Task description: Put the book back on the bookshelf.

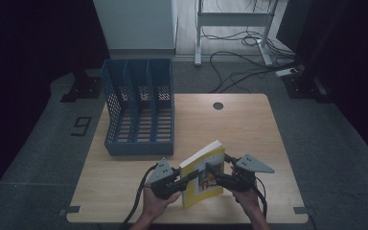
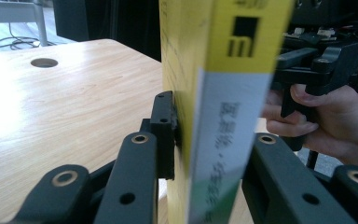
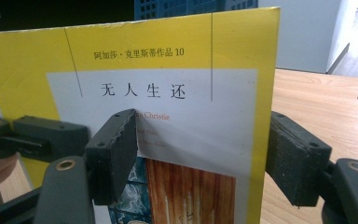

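A yellow paperback book stands upright and tilted near the table's front edge, between both grippers. In the left gripper view its spine faces the camera. My left gripper is shut on the book across its thickness, one pad pressed on the page side and the other jaw on the cover side. My right gripper is open at the front cover. One of its pads lies in front of the cover, and the other pad stands just past the book's edge.
A blue three-slot file holder stands at the back left of the wooden table, its slots open toward me. A round cable hole sits at the table's far middle. Cables lie on the floor beyond.
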